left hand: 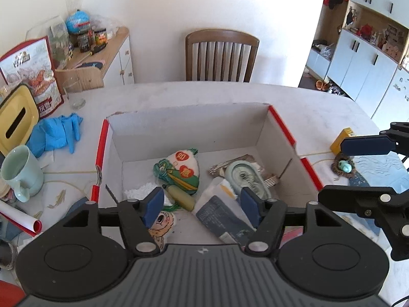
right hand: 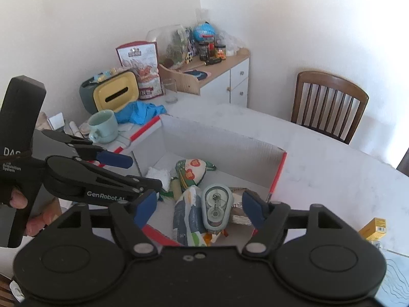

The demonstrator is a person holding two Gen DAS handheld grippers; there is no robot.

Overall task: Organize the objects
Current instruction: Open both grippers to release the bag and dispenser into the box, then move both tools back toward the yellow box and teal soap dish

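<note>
The left gripper [left hand: 202,206] hangs over the near edge of the cardboard box [left hand: 191,120], its jaws apart with nothing between them. The right gripper [right hand: 199,208] hangs above the same box from the other side, jaws likewise apart and holding nothing; in the left wrist view it [left hand: 363,163] shows at the box's right, outside the wall.

The box, white inside with red trim on its rim, is the landmark here. On its floor, directly below the jaws of both grippers, lies a pale green correction tape dispenser [right hand: 217,208], resting on a flat printed packet [right hand: 188,220] and some folded card. Just left of the dispenser lies a green and white embroidered pouch [left hand: 179,171] with red patches, and a yellowish handle [left hand: 180,198] touches the pouch's lower edge. A small heap of white crumbs [left hand: 139,192] sits at the left of the box floor.

Outside the box, on the tabletop [left hand: 204,94], a pale green mug [left hand: 19,172] stands to the left, with blue gloves [left hand: 56,133] between mug and box. A small yellow carton [left hand: 341,140] stands to the right of the box. Beyond the box's far wall a wooden chair [left hand: 221,55] faces the tabletop.

A hand [right hand: 28,215] grips the left gripper's black handle at the box's left.
</note>
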